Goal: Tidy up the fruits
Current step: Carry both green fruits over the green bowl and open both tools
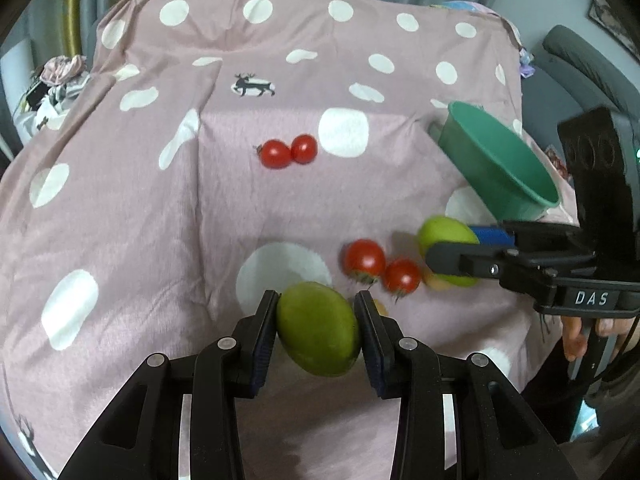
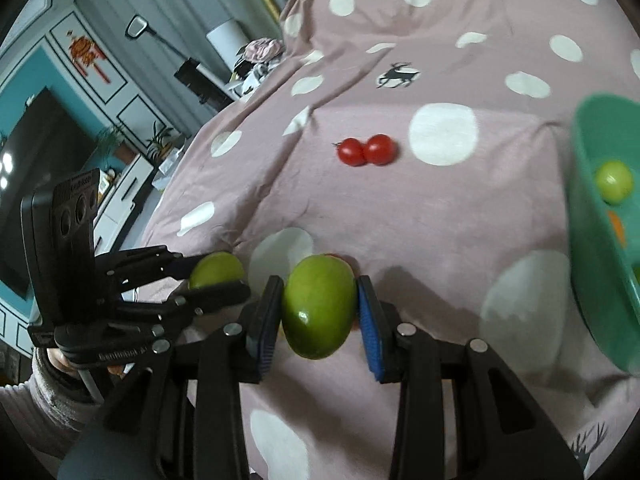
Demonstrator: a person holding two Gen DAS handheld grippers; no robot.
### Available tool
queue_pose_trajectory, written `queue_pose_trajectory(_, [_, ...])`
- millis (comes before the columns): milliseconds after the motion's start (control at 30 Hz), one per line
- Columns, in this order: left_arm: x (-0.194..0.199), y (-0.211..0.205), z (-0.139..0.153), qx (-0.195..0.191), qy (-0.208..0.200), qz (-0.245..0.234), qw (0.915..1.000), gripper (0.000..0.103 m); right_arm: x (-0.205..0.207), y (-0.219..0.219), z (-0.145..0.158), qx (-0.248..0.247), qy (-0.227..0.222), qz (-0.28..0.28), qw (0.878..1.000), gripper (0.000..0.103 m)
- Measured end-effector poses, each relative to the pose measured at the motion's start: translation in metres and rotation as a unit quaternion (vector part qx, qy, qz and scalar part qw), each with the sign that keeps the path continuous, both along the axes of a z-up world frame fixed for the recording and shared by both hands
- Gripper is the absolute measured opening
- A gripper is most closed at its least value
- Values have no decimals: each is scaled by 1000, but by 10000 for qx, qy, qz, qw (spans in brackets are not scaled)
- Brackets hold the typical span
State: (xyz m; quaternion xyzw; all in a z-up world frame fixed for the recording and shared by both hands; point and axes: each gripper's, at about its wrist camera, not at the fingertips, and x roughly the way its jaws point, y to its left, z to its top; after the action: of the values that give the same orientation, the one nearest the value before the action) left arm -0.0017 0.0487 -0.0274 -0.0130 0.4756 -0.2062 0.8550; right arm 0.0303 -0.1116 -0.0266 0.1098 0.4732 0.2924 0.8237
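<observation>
Two grippers, each clamped on one smooth green fruit. The left gripper (image 1: 316,330) has its black fingers with dark blue pads pressed against both flanks of an egg-shaped green fruit (image 1: 318,328), held clear above the cloth. The right gripper (image 2: 318,312) pinches a second oval green fruit (image 2: 318,306), glossy with a small highlight, likewise lifted.

Surface: a soft, creased pink cloth (image 1: 160,208) printed with white dots and a small dark reindeer motif (image 1: 254,86).

Four round, shiny red cherry tomatoes lie on the cloth: a touching pair (image 1: 288,151) towards the far side, and a nearer pair (image 1: 380,266) with green stalks, just beyond the left gripper and beside the right one.

One teal plastic bowl (image 1: 496,164), smooth-walled and tilted, sits at the right edge of the cloth; the right wrist view shows a small round green fruit (image 2: 613,181) and something orange (image 2: 618,229) inside it.

A hand (image 1: 576,336) grasps the right gripper's handle.
</observation>
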Motion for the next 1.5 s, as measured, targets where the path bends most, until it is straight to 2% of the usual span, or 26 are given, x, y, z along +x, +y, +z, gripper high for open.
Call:
queue_pose_trajectory(467, [12, -11, 31, -208, -247, 173, 9993, 39, -11, -26, 10, 328, -171, -191, 9991, 37])
queue_pose_trajectory(867, [32, -54, 55, -237, -463, -48, 9986, 39, -15, -71, 29, 610, -520, -643, 9947, 37])
queue_pose_trajectory(1233, [56, -118, 70, -254, -608, -497, 9966, 39, -21, -131, 49, 374, -1002, -1490, 9830, 37])
queue_pose_trajectory(1500, [73, -160, 75, -275, -575, -750, 9951, 39, -23, -163, 55, 162, -1179, -1853, 9755, 37])
